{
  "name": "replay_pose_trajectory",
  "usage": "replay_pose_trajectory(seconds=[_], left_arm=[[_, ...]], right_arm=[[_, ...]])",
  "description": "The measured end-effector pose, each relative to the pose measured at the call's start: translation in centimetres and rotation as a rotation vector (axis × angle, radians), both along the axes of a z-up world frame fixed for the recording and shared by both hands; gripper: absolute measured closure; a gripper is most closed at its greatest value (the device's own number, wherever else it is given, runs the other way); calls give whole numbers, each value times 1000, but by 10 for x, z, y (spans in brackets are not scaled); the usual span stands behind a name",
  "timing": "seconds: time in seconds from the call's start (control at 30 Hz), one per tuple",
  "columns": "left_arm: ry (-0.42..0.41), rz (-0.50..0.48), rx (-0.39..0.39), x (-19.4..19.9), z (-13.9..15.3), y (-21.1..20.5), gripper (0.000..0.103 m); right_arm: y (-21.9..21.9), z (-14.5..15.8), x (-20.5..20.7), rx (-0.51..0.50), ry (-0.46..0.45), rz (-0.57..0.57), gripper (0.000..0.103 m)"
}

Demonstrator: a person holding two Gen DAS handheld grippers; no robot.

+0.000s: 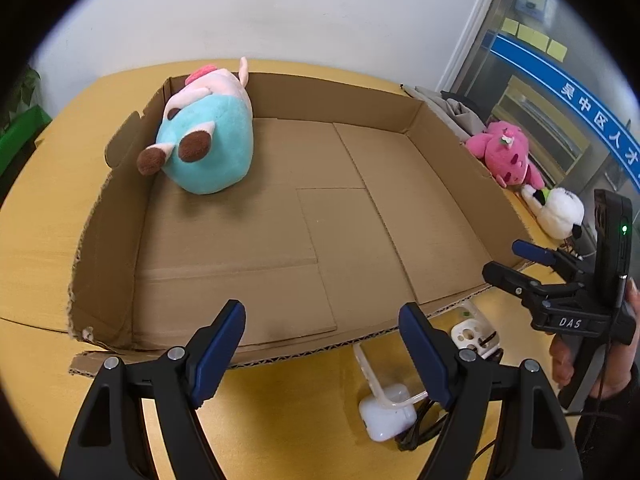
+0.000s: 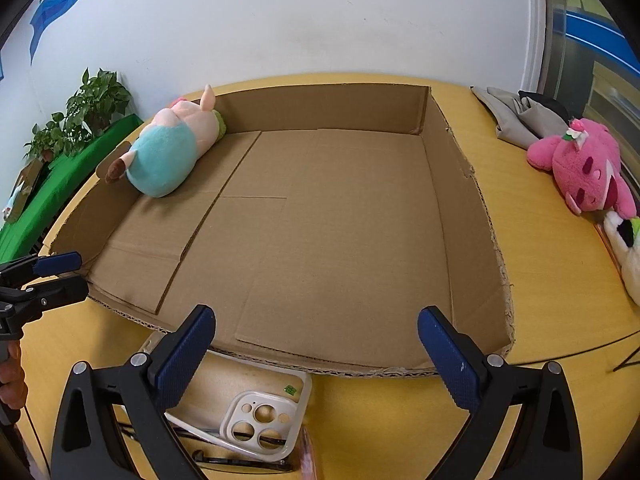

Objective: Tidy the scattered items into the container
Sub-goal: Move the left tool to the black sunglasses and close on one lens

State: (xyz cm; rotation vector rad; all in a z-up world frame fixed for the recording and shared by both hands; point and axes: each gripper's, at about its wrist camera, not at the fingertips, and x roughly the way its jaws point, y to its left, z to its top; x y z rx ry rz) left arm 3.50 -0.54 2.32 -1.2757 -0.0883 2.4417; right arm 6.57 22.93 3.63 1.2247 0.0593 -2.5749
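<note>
The left gripper (image 1: 322,344) and right gripper (image 2: 316,352) are held spread and empty above the white plastic phone case (image 2: 260,424), judged next. The teal-and-pink plush pig (image 1: 204,140) lies inside the shallow cardboard box (image 2: 460,208); the pink plush bear (image 2: 580,168) remains on the yellow surface (image 2: 540,280).

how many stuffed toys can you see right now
3: a blue-and-pink plush in the cardboard box's far-left corner, a pink plush and a white plush on the table right of it.
</note>
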Motion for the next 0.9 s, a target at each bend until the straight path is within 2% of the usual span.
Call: replay_pose_trajectory(seconds=[0.27, 0.43, 0.57, 0.77, 0.9], left_arm=[[29, -10, 31, 16, 10, -8, 24], [54, -73, 79, 33, 18, -14, 24], [36, -153, 116, 46, 10, -7, 24], [-39, -307, 162, 64, -19, 19, 24], [-71, -363, 165, 73, -34, 33, 24]], right_arm=[[8, 5, 10, -28, 4, 17, 1], [28, 21, 38, -116, 54, 70, 1], [41, 26, 67, -152, 57, 158, 0], [45, -1, 93, -143, -5, 244, 1], [44, -19, 98, -164, -50, 269, 2]])
